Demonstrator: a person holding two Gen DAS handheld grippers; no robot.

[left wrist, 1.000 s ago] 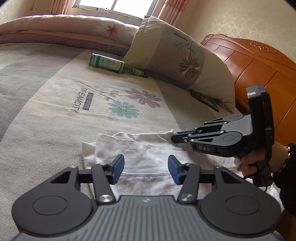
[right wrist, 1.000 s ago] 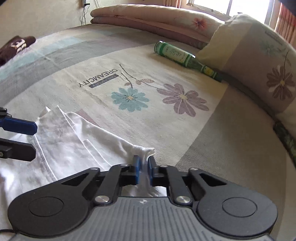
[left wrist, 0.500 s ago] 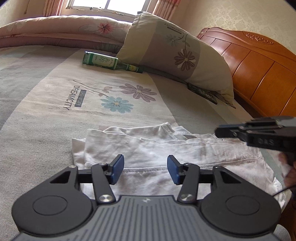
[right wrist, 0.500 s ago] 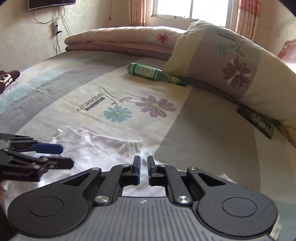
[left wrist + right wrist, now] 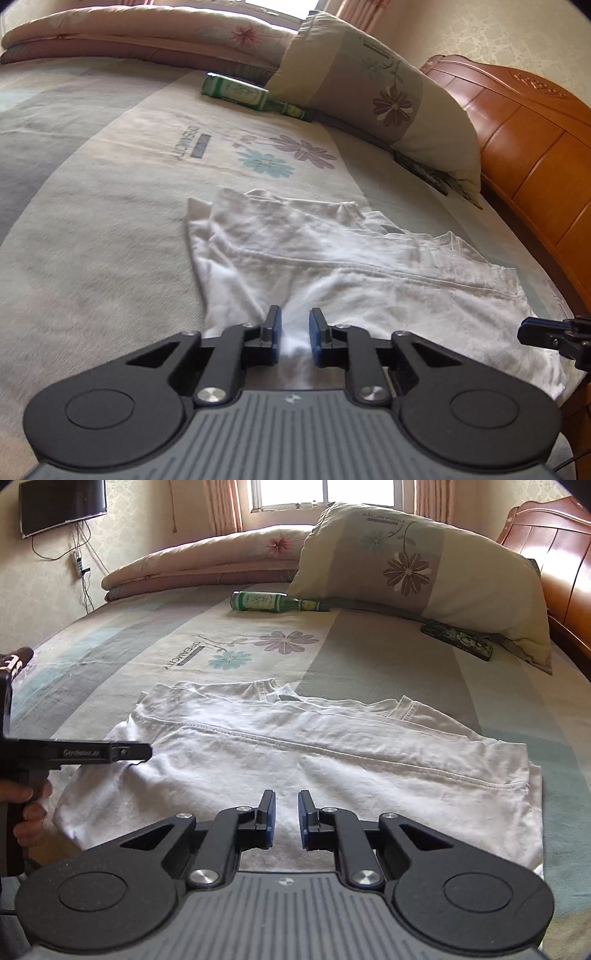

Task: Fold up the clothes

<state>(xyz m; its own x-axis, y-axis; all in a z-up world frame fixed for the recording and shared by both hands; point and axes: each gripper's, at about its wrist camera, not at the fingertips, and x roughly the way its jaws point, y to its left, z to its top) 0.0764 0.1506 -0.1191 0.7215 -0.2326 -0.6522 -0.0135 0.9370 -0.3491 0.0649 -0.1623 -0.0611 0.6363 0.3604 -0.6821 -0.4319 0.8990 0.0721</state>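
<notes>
Left wrist view: my left gripper (image 5: 294,332) is at the near edge of the white shirt (image 5: 332,266); its jaws are closing and a raised bit of the white cloth is between the pads, which I cannot yet call a firm pinch.
Right wrist view: my right gripper (image 5: 286,818) is over the near part of the white shirt (image 5: 295,753); its jaws are opening, a narrow gap, nothing between them.
Shirt: it lies flat and partly folded on the bed sheet (image 5: 388,657), nearer to me than the green bottle (image 5: 273,602) and the pillow (image 5: 417,565).
Step in hand: I judge I take a new hold on the near edge for the next fold.
Next move: the left pinch must catch all layers, and the right gripper needs its own hold on the same edge, to lift evenly.
</notes>
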